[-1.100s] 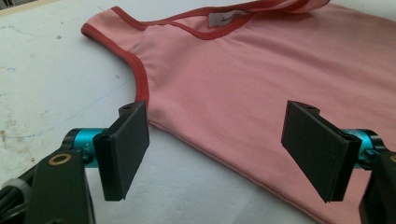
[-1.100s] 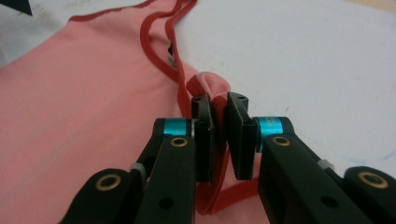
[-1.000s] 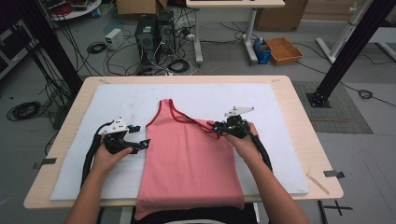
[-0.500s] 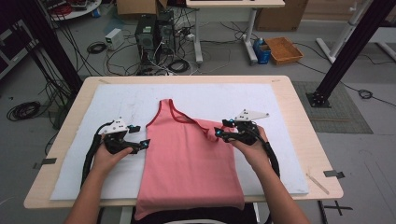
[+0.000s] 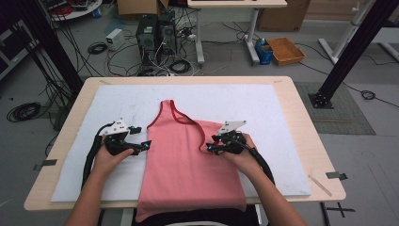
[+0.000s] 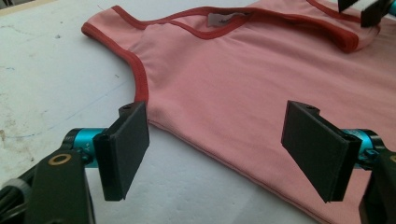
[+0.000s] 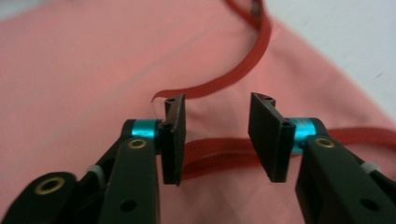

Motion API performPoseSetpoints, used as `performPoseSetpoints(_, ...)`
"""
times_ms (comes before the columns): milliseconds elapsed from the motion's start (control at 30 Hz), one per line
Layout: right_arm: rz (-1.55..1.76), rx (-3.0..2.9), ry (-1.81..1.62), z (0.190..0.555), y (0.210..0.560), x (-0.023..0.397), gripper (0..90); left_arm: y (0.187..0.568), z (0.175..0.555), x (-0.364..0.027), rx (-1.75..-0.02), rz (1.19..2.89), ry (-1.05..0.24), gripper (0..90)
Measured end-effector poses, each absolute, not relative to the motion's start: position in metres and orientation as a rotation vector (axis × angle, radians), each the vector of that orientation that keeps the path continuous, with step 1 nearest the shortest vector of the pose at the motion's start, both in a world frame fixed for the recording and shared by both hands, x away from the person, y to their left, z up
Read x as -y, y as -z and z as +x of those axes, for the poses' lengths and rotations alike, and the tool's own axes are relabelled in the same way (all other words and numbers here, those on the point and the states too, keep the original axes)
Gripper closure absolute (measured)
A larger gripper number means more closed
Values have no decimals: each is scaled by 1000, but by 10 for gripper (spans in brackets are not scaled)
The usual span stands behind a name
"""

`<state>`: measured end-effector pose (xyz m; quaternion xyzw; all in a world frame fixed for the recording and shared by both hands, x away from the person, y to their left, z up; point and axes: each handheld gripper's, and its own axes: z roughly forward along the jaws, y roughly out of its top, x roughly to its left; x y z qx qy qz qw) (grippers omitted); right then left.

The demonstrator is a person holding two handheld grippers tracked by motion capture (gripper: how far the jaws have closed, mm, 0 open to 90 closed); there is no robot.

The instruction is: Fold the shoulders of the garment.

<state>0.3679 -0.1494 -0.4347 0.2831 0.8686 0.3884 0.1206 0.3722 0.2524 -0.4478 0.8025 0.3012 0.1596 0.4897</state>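
Since a second ago my right hand-held gripper (image 5: 210,147) has slid a little toward me along the top's right side, letting go of the folded strap; its jaws have just been closing again but stand apart with nothing pinched. My left hand-held gripper (image 5: 145,145) has stayed put, jaws wide apart at the top's left edge.

Pink top (image 5: 183,165) lies flat on the white mat (image 5: 263,108), hem hanging over the near edge of the counter (image 5: 301,122). Its right strap is folded inward, the left one points away from me. Bare mat lies open on both sides and beyond the neckline, giving me room to move outward.

From the left gripper view I see the red-bound armhole (image 6: 135,70) just beyond the left jaw, the side seam running between the jaws, and a neck label (image 6: 224,18). From the right gripper view, red binding (image 7: 219,81) curves beneath the gap, slightly blurred.
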Motion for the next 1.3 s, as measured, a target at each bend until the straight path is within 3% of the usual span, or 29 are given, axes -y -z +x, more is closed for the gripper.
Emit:
performPoseSetpoints(267,821,-2598,-1100,357,442,149,601,448,372,-253,-731,1949,-386,233)
performPoseSetpoints(633,790,-2603,-1125,350,445,151,870,448,372,-252,-730,1951,-385,234)
performPoseSetpoints(867,821,-2597,-1148,353,440,161,872,448,373,-253,-733,1945,-381,233)
performPoseSetpoints(967,838,-2609,-1173,352,445,165,756,448,372,-253,-735,1946,-381,233)
performPoseSetpoints(1067,891,-2562,-1203,352,441,167,505,448,372,-253,-734,1946,-383,233)
performPoseSetpoints(1100,891,-2562,-1203,352,441,167,505,448,372,-253,-734,1948,-386,233)
performPoseSetpoints(1200,954,-2439,-1271,354,435,184,377,447,372,-253,-742,1939,-390,233)
performPoseSetpoints(1300,999,-2350,-1283,354,438,202,347,446,373,-253,-742,1938,-395,234)
